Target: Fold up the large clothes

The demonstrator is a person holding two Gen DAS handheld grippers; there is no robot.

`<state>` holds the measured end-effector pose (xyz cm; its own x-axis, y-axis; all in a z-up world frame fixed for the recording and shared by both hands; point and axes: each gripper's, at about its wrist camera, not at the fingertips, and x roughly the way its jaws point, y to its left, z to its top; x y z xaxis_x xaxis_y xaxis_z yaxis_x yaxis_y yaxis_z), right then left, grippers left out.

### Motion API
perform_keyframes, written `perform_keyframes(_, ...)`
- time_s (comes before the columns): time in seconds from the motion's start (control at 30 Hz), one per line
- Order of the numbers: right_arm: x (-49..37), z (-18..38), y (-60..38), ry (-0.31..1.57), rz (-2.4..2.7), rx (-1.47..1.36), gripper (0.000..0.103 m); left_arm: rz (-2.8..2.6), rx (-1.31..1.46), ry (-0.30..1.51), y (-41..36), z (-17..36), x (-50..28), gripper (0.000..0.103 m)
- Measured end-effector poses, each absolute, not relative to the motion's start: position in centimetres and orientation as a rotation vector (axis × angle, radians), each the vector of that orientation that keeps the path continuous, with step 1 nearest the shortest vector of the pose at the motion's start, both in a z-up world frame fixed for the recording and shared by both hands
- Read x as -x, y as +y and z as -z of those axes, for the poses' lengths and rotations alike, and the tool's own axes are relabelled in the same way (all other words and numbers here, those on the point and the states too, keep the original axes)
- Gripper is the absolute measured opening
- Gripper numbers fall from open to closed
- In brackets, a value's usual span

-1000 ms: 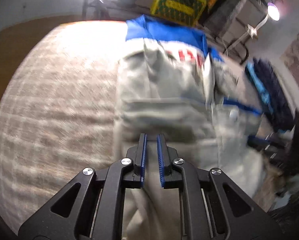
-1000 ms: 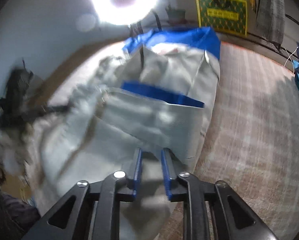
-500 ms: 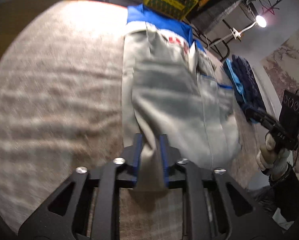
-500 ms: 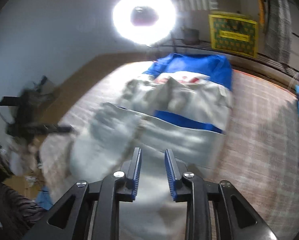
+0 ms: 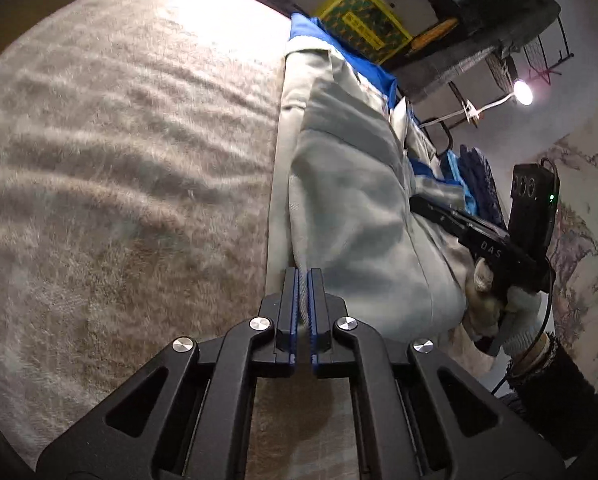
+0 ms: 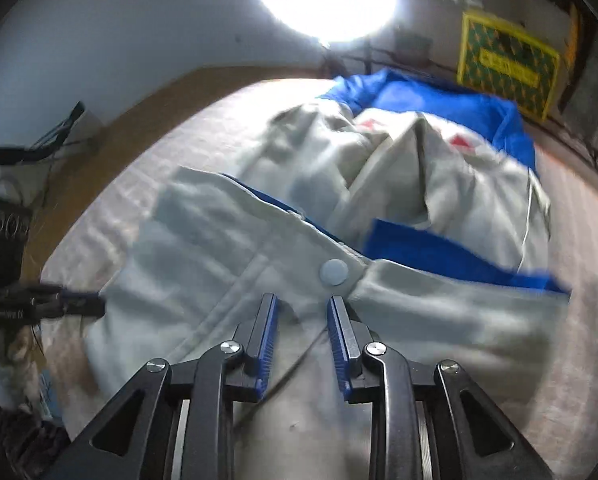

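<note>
Grey-and-blue jacket [image 5: 347, 200] is lying on the beige carpet [image 5: 119, 160]. Left gripper [image 5: 303, 276] is pinched tight on its hem edge. Right gripper [image 6: 301, 312] looks partly spread over the fabric, probably not clamping.

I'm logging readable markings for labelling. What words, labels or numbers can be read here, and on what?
"DAS": white letters on the black right tool, in the left wrist view.
Yellow-and-green crate: label too blurred.
Red print on the grey-and-blue jacket: unreadable.
Black left tool: small white lettering, blurred.

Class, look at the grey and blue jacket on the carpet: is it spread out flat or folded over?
Folded over: the jacket lies narrow, one grey panel doubled over its front.
</note>
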<state>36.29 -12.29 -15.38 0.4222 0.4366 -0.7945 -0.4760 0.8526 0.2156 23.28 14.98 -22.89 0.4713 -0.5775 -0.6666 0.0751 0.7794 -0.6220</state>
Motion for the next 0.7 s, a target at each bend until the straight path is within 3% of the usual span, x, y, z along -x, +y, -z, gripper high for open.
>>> perform_keyframes(0.33,-34.7,12.6,-16.8,0.987,-0.556,-0.055,0.025,0.304,0.391,0.908,16.5,16.1,-26.0,0.003)
perform_keyframes(0.47,-34.1,10.2,-20.3,0.914,-0.527,-0.13,0.036,0.321,0.362,0.843,16.7,11.8,-29.0,0.003)
perform_keyframes(0.5,-34.1,9.6,-21.5,0.896,-0.52,-0.162,0.037,0.327,0.355,0.833,16.6,11.1,-29.7,0.006)
perform_keyframes(0.6,-34.6,7.9,-24.0,0.854,-0.501,-0.185,0.038,0.359,0.331,0.813,15.7,8.9,-32.6,0.032)
perform_keyframes(0.7,-36.1,6.3,-26.0,0.83,-0.477,-0.166,0.038,0.382,0.306,0.802,14.5,7.1,-36.1,0.034)
